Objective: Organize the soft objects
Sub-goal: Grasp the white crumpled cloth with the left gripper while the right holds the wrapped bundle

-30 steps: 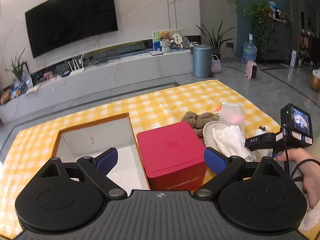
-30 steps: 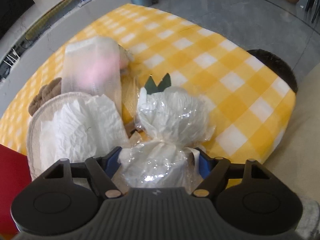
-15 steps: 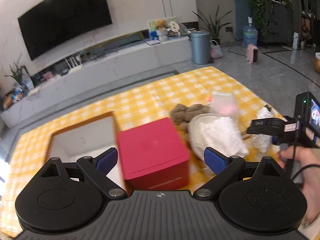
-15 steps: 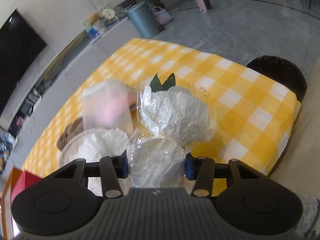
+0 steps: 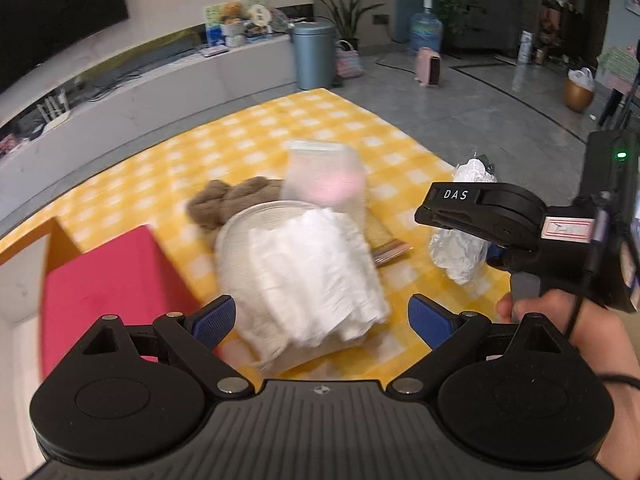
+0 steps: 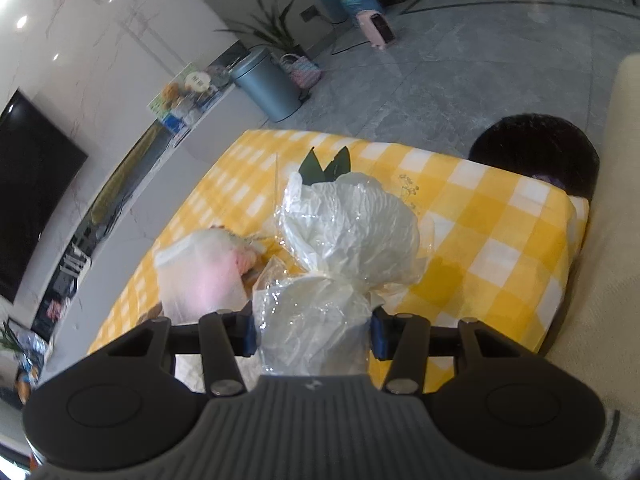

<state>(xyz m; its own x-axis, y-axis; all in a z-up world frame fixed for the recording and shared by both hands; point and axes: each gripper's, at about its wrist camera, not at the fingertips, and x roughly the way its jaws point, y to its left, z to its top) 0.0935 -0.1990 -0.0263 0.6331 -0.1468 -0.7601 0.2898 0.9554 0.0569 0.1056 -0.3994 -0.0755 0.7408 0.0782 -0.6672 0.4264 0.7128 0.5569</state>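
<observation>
My right gripper is shut on a clear-wrapped white bundle with green leaves at its tip, held above the yellow checked cloth. It also shows in the left wrist view. My left gripper is open and empty, its blue pads either side of a white crumpled cloth that lies on a round pale cushion. Behind that lie a brown plush and a translucent bag with something pink inside, also in the right wrist view.
A red box sits at the left, with an open orange-edged box beside it. A flat tan item lies under the pile. A dark round stool stands beyond the table corner. A cream sofa is at the right.
My right gripper closed on the wrapped bundle and lifted it off the cloth. My left gripper swung right, from over the red box to over the white cloth.
</observation>
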